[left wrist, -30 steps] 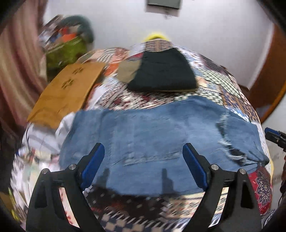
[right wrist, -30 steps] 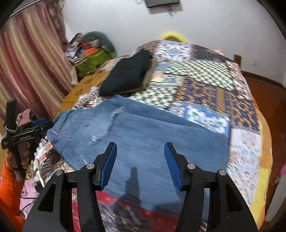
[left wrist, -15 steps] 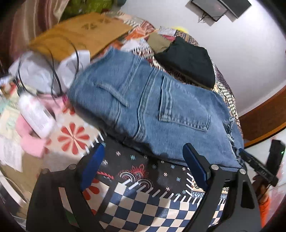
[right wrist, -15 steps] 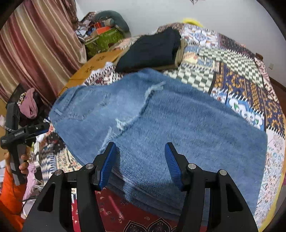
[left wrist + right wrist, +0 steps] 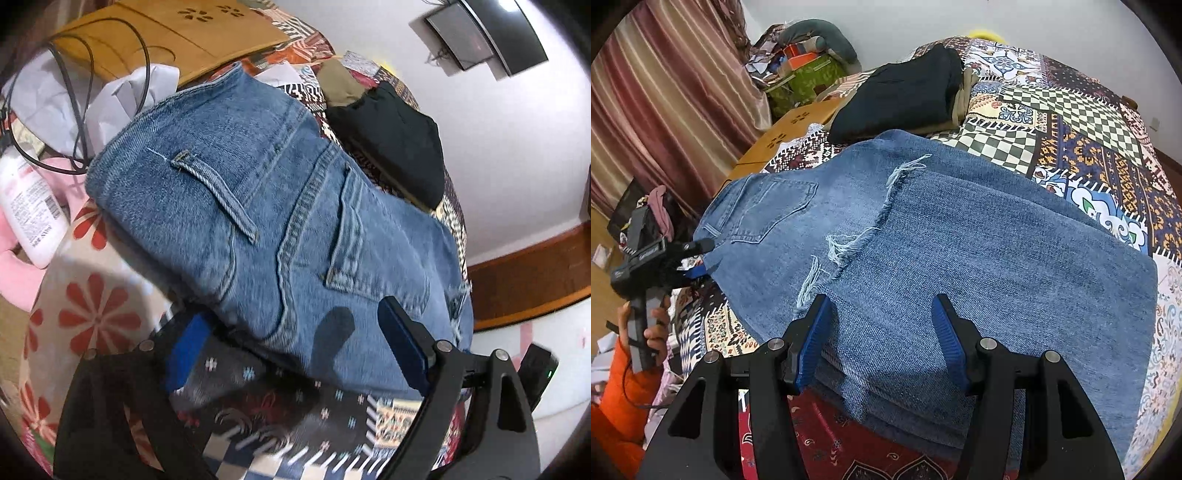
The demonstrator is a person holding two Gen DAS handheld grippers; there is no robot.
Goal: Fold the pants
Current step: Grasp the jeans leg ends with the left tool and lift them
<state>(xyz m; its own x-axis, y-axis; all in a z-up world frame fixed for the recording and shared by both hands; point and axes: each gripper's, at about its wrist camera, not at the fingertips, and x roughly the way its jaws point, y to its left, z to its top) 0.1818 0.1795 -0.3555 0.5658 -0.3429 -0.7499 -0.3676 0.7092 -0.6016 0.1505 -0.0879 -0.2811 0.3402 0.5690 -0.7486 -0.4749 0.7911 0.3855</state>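
Blue jeans (image 5: 960, 240) lie folded across a patchwork quilt, the frayed hem laid back over the thigh. The waist end with a back pocket (image 5: 354, 240) and a belt loop fills the left wrist view. My left gripper (image 5: 293, 345) stands wide open at the near edge of the seat, the denim edge lying between its fingers without touching them. In the right wrist view that same left gripper (image 5: 701, 258) sits at the waist edge, held by a hand in an orange sleeve. My right gripper (image 5: 881, 332) is half open, its fingers straddling the stacked fold edge beside the fray.
A folded black garment (image 5: 905, 92) on an olive one lies beyond the jeans. Brown cardboard (image 5: 177, 33), white paper, a black cable and a white bottle (image 5: 33, 206) crowd the waist side. Striped curtains (image 5: 665, 92) and a green bag stand behind.
The left gripper has rolled and dropped toward the waist end, which now looks much closer. The right gripper came down and forward onto the fold edge, then held still.
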